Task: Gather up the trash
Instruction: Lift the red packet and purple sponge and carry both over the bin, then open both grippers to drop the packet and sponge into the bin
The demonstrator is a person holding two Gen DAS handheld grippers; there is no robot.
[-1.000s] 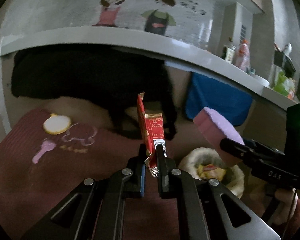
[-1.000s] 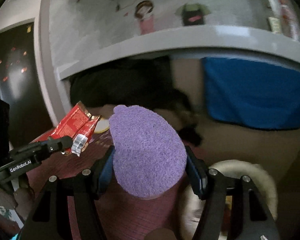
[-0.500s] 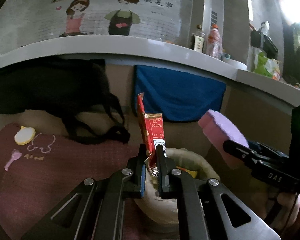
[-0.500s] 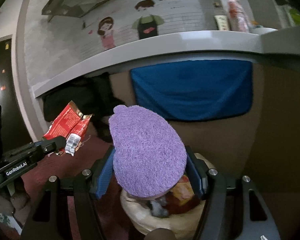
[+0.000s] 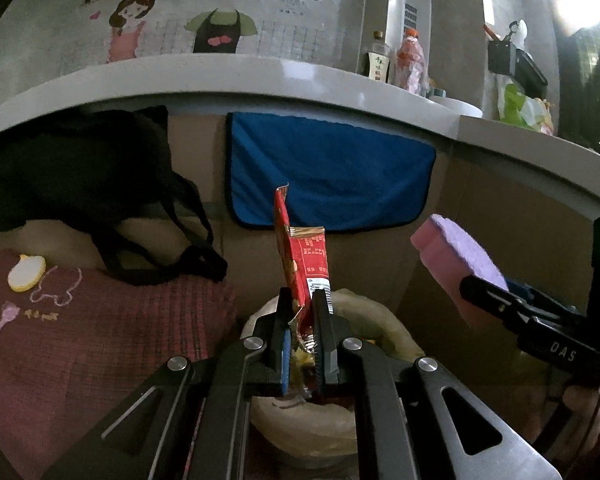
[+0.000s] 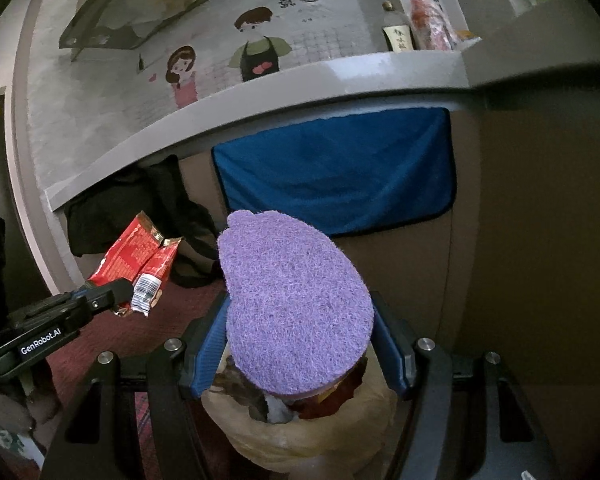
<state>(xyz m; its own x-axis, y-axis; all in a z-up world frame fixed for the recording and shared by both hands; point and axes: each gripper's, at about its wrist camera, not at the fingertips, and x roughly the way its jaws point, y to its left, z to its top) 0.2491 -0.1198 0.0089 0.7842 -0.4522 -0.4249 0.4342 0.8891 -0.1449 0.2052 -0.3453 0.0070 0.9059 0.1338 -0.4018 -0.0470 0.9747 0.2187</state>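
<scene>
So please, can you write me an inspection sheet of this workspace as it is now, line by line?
Surface: dark red mat.
Job's things: red snack wrapper upright in left tool; purple sponge in right tool; cream trash bag open below both, litter inside.
Clutter: black bag on the mat's far side.
Grippers: left tool shut on the wrapper; right tool shut on the sponge.
Cables: nothing seen.
Surroundings: blue towel hanging under grey counter; bottles on it; cartoon wall picture.
</scene>
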